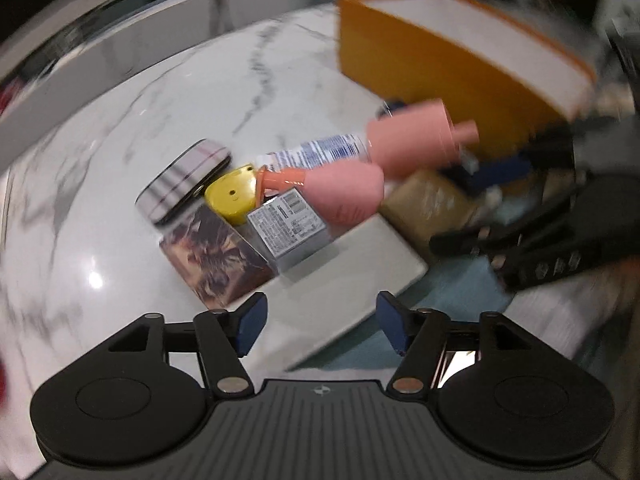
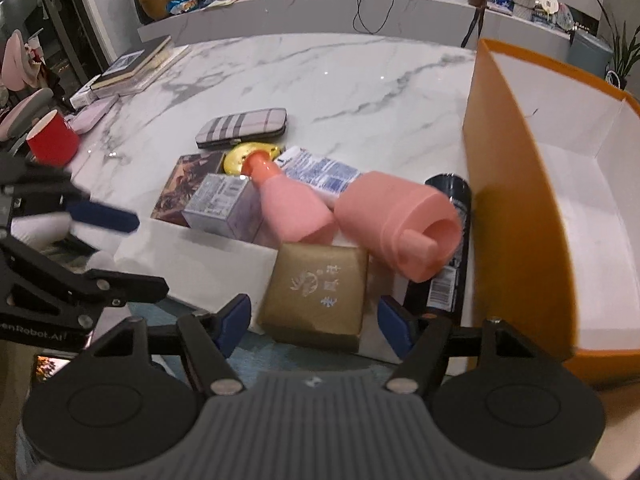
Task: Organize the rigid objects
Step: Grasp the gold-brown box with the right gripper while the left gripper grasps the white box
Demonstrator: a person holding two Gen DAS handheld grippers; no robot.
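Observation:
A jumble of rigid items lies on the marble table (image 2: 340,80). It holds a gold box (image 2: 316,296), a pink bottle (image 2: 292,208), a pink cap-shaped piece (image 2: 400,228), a grey carton (image 2: 220,208), a white tube (image 2: 320,176), a yellow disc (image 2: 240,156), a plaid case (image 2: 240,128) and a black can (image 2: 452,240). My right gripper (image 2: 316,326) is open, with the gold box between its fingertips and a thin gap on each side. My left gripper (image 1: 322,326) is open over a flat white box (image 1: 352,280) and holds nothing. In the blurred left wrist view the pink bottle (image 1: 344,192) and grey carton (image 1: 288,226) lie ahead.
A large open orange box (image 2: 520,200) with a white inside stands on the right, against the black can. A red cup (image 2: 52,142) and stacked books (image 2: 132,64) sit at the table's left. A picture-printed box (image 2: 184,184) lies under the carton. Bare marble stretches behind the pile.

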